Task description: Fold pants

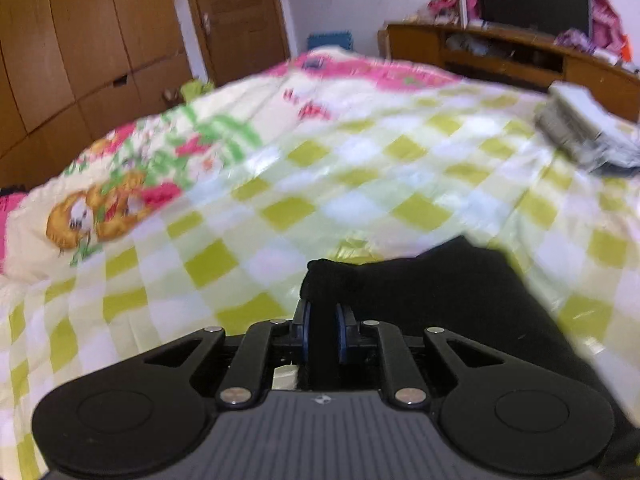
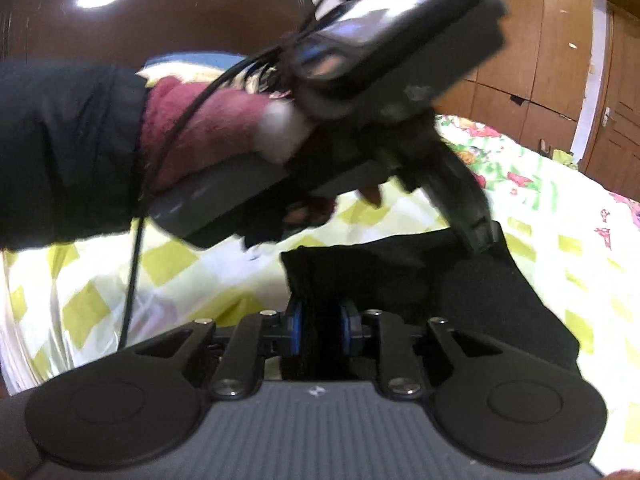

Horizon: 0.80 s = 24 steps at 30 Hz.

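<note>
No legible writing on pants (image 1: 440,292)

The pants (image 1: 440,292) lie on the bed (image 1: 320,184), spreading right of the left gripper (image 1: 323,320). A folded stack (image 1: 576,128) sits far right on the bed. Behind the bed stand a wardrobe (image 1: 80,40) and a shelf (image 1: 500,52).

We can't see the left gripper's (image 1: 323,312) fingertips: black pants (image 1: 440,292) cloth covers them. Same w/ the right gripper (image 2: 320,320). Pants run off the frame's right edge in left wrist view. Folded pile (image 1: 580,128) on the bedspread (image 1: 360,168) is too blurred to ID.
</note>
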Tool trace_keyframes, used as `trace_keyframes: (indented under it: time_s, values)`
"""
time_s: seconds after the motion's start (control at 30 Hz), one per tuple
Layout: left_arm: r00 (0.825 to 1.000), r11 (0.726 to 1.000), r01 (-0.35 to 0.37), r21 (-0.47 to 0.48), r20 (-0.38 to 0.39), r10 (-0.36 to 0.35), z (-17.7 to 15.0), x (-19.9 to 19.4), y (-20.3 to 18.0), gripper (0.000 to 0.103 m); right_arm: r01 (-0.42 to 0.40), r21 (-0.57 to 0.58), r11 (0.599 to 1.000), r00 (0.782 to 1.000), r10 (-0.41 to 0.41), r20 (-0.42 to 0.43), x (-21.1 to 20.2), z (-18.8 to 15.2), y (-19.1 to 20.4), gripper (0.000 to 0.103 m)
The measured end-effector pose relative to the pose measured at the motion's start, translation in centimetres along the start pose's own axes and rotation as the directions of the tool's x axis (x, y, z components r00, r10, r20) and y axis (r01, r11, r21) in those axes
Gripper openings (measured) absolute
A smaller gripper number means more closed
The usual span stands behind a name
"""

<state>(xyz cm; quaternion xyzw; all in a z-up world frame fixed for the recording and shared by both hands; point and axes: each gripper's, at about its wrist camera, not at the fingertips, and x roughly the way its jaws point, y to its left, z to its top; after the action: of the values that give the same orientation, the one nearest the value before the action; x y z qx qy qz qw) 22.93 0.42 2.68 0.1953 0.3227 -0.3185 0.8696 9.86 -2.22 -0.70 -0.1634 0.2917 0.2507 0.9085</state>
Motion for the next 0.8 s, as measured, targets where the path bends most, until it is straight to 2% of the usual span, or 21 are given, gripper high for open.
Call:
trace_keyframes:
  time_s: [0.03,0.07,0.13,0.23,0.33,0.4,0.43,0.57,0.63,0.7,0.8]
  values:
    - [0.999,1.0,-0.016,-0.008,-0.035,0.015,-0.7,1.2,0.3,0.033,-0.027,0.016,1.0,0.999,0.027,-0.023,0.8,-0.4,0.2,0.04]
    - [0.998,0.999,-0.03,-0.017,-0.05,0.029,-1.5,1.9,0.4,0.035,-0.049,0.044,0.998,0.998,0.05,-0.023,1.0,-0.6,0.2,0.042]
    - [0.999,0.999,-0.041,-0.019,-0.008,0.04,-2.4,1.7,0.4,0.037,-0.06,0.055,0.997,0.998,0.059,0.002,0.2,-0.5,0.2,0.043]
    - [0.999,0.998,-0.052,-0.036,0.001,0.052,-1.9,0.9,0.8,0.041,-0.099,0.122,0.988,0.995,0.095,0.039,-2.1,-0.6,-1.3,0.043]
    - [0.993,0.992,-0.122,-0.015,0.004,0.122,-1.2,-0.1,1.1,0.041,-0.082,0.19,0.978,0.995,0.071,0.065,-5.5,-1.6,-3.1,0.046]
    - [0.989,0.988,-0.147,-0.043,0.012,0.148,-1.0,-1.3,1.6,0.041,-0.056,0.259,0.964,0.997,0.037,0.075,-7.9,-3.0,-5.3,0.051]
    - [0.988,0.987,-0.151,-0.062,0.022,0.153,-1.1,-2.0,1.7,0.041,-0.034,0.31,0.95,0.998,0.014,0.067,-9.1,-3.9,-6.5,0.055]
    - [0.987,0.988,-0.144,-0.057,0.064,0.147,-1.6,-4.5,0.2,0.041,0.05,0.452,0.891,0.998,-0.065,0.017,-10.1,-6.6,-10.5,0.056]
    - [0.99,0.991,-0.123,-0.045,0.069,0.126,-2.2,-5.3,-1.1,0.041,0.044,0.53,0.847,0.999,-0.038,-0.023,-8.8,-6.8,-11.8,0.057]
    - [0.992,0.993,-0.119,0.0,0.029,0.119,-3.0,-4.7,-2.4,0.041,-0.016,0.63,0.776,0.999,0.043,-0.028,-7.3,-8.2,-13.2,0.057]
    - [0.987,0.989,-0.128,0.07,-0.089,0.134,-5.1,-2.3,-3.6,0.042,-0.031,0.664,0.747,0.998,0.058,-0.019,-6.2,-8.8,-14.2,0.058]
